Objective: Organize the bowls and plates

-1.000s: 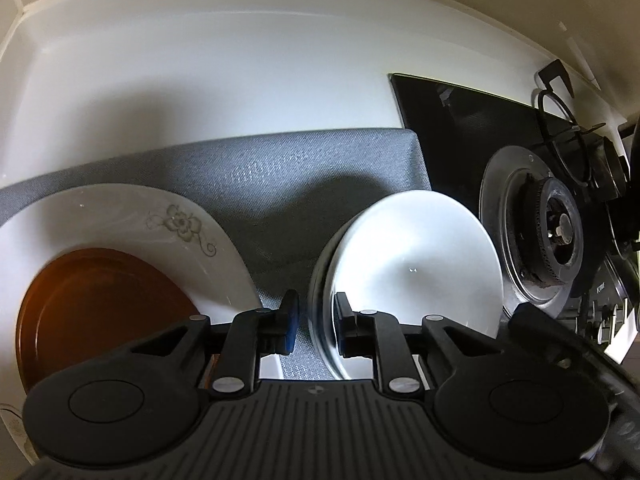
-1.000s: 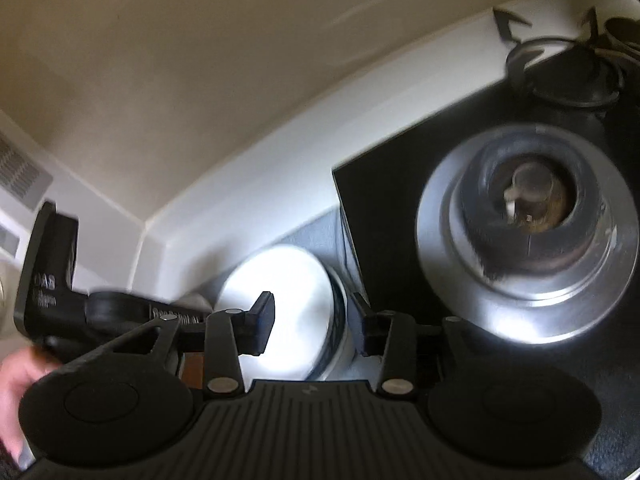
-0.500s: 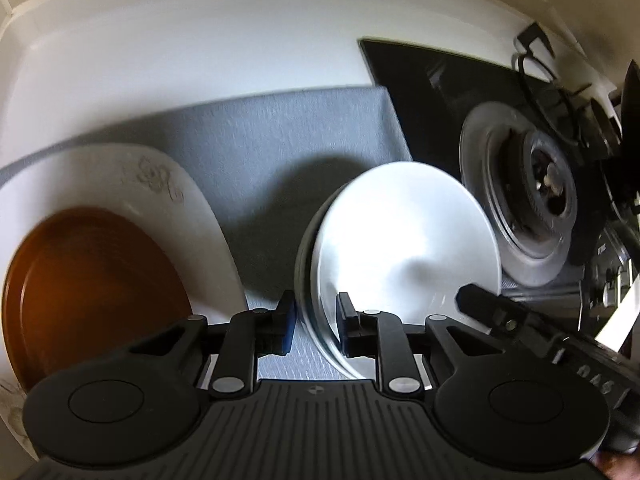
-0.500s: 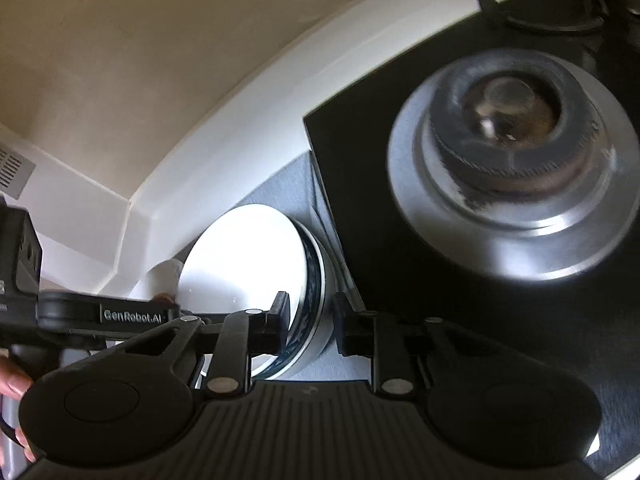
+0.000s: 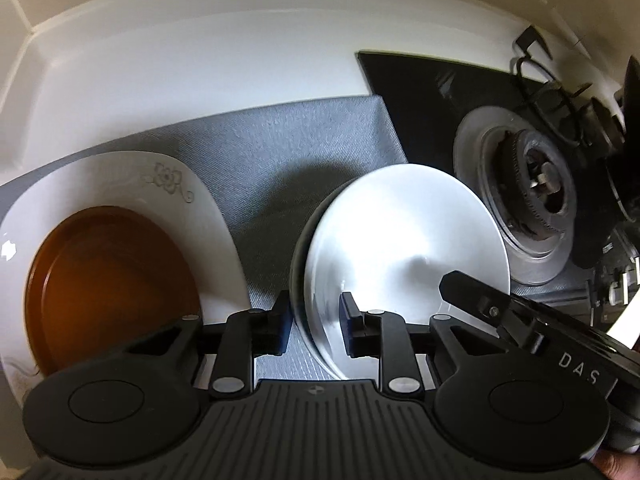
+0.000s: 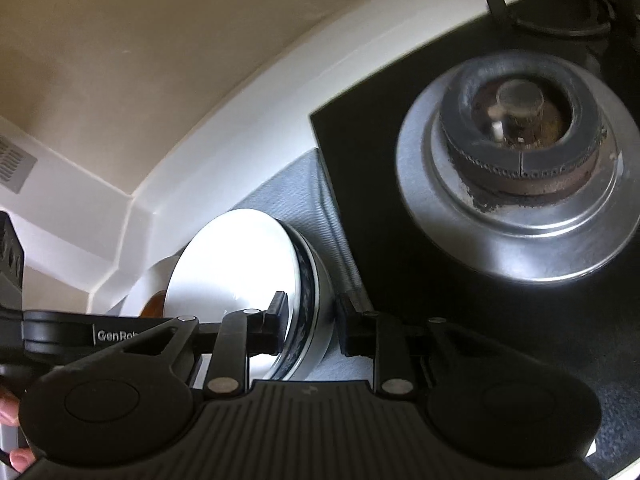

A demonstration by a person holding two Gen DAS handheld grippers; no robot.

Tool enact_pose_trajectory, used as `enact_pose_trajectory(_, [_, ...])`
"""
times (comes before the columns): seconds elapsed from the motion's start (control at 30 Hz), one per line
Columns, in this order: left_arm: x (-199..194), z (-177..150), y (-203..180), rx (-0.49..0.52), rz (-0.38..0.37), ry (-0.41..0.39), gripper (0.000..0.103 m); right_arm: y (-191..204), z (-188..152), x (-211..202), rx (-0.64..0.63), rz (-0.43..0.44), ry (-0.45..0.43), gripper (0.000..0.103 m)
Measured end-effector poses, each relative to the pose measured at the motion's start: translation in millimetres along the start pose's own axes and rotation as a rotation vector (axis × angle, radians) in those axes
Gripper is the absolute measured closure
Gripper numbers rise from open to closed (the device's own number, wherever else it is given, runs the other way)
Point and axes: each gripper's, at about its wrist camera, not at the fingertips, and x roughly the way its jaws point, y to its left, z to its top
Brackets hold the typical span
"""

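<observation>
Matte black claw (image 5: 313,330), silver screws

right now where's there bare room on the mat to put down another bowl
Bare: the strip of grey woven mat between the white square flower-motif plate, which carries a brown round plate, and the stacked white bowls; the white counter behind the mat. Crowded: the right side, where the bowls sit close to the black glass hob with its steel burner.
</observation>
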Motion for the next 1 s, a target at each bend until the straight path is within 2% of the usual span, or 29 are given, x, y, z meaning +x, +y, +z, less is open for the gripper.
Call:
enact_pose_trajectory(0.2, [-42.5,-6.8,17.0,-0.035,-0.019,-0.050,0.076,37.3,1.9,-26.4,-0.037,0.021,-0.026,0.075])
enact_pose_trajectory(0.47, [-100.1,-35.1,77.0,-0.153,0.027,-0.093,0.076,111.3,-22.0,-28.3,-0.155,0.078,0.030,0.075])
enact_pose_trajectory(0.8, [-145.5,-117.4,186.1,-0.338,0.089,-0.121,0.076,210.0,-82.1,13.6,-0.317,0.159,0.212,0.075])
enact_pose_trajectory(1.0, [-162.1,-176.9,243.4,-0.502,0.067,-0.110,0.076,256.5,-121.7,27.3,-0.400,0.203,0.307,0.075])
